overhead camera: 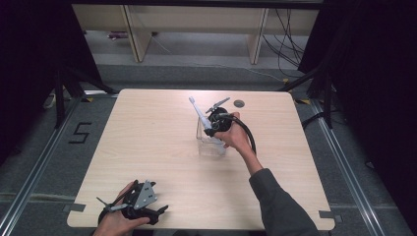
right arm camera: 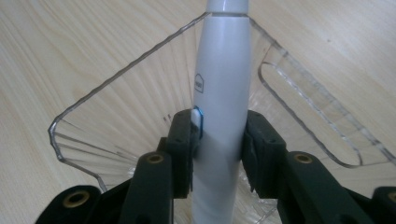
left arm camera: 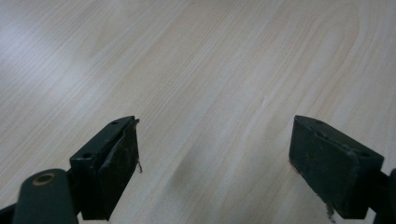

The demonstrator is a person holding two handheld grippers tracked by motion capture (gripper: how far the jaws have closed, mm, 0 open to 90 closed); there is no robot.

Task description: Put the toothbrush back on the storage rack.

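My right claw (right arm camera: 218, 144) is clamped on the white electric toothbrush (right arm camera: 223, 93), which leans in the clear plastic holder (right arm camera: 116, 116) directly ahead of my pads. It sits partly in the holder; whether it is seated I cannot tell. My left claw (left arm camera: 212, 158) stands wide and empty over bare table (left arm camera: 196, 56), well apart. Nothing obstructs except the holder's rim close beside my jaws.

Grey floor (overhead camera: 44, 162), black curtains (overhead camera: 29, 59)
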